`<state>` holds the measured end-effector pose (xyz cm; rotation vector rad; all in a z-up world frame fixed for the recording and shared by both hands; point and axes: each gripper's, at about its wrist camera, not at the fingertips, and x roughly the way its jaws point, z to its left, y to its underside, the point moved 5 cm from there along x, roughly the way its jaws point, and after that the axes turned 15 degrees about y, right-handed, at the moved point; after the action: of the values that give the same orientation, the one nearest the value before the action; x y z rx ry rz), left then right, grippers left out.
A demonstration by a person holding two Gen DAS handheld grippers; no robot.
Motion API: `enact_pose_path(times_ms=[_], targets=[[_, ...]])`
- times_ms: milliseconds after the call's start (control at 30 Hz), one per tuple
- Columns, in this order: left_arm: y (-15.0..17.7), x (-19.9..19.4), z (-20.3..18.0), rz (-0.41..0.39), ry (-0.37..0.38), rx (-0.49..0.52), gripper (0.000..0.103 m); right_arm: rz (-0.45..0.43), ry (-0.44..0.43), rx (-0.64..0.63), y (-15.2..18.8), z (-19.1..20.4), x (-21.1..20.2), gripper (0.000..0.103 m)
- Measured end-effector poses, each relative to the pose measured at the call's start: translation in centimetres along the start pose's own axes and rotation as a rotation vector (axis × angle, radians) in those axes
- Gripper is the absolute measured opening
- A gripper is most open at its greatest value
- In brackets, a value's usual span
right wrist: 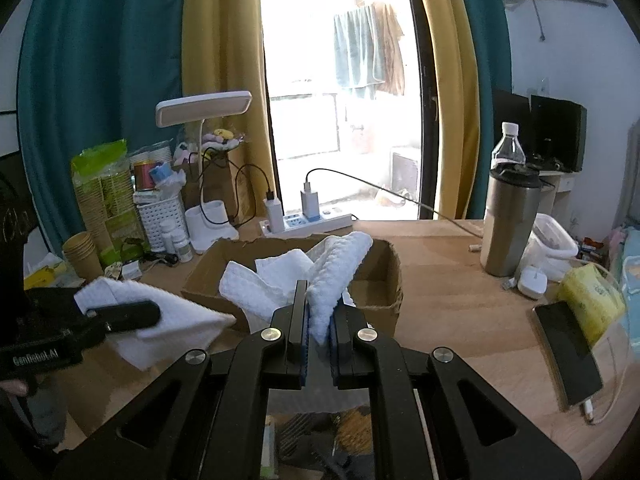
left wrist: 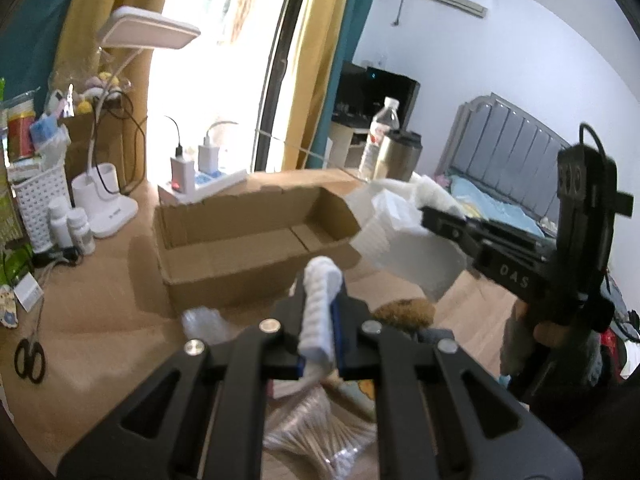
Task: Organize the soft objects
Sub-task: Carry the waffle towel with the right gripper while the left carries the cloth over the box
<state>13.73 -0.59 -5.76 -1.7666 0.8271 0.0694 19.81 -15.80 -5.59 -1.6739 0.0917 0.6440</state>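
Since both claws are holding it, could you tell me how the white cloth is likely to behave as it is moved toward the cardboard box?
The white cloth is probably floppy: it folds and droops between the left claw and right claw. It seems light, sagging only gently. Its textured weave likely grips the pads, so slipping seems unlikely. It may snag on the cardboard box rim.

The left wrist view looks forward along its own fingers from low over the wooden desk [left wrist: 100,320], facing the open cardboard box [left wrist: 248,240] close ahead, with the window behind the box and a bed to its right. The right wrist view sits higher, squarely facing the box [right wrist: 384,280] and the balcony door beyond it. Both views share the box, the white desk lamp [left wrist: 152,32] [right wrist: 204,108] left of the box, and the power strip [left wrist: 216,182] [right wrist: 308,222] behind it.
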Motion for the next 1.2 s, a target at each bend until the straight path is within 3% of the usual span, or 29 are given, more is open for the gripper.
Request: enact_pose_path(times_ms=[533,1200], targets=[[-3.7,0.1,4.2,-0.073,-0.073,-0.008,0.01,0.001,0.026,-0.004,-1.8,-1.5,3.2,0.009],[-3.9,4.7,10.5,-0.015,-0.128,-0.084,0.01,0.049,0.027,-0.031,-3.4,-1.6,10.1,0.009]])
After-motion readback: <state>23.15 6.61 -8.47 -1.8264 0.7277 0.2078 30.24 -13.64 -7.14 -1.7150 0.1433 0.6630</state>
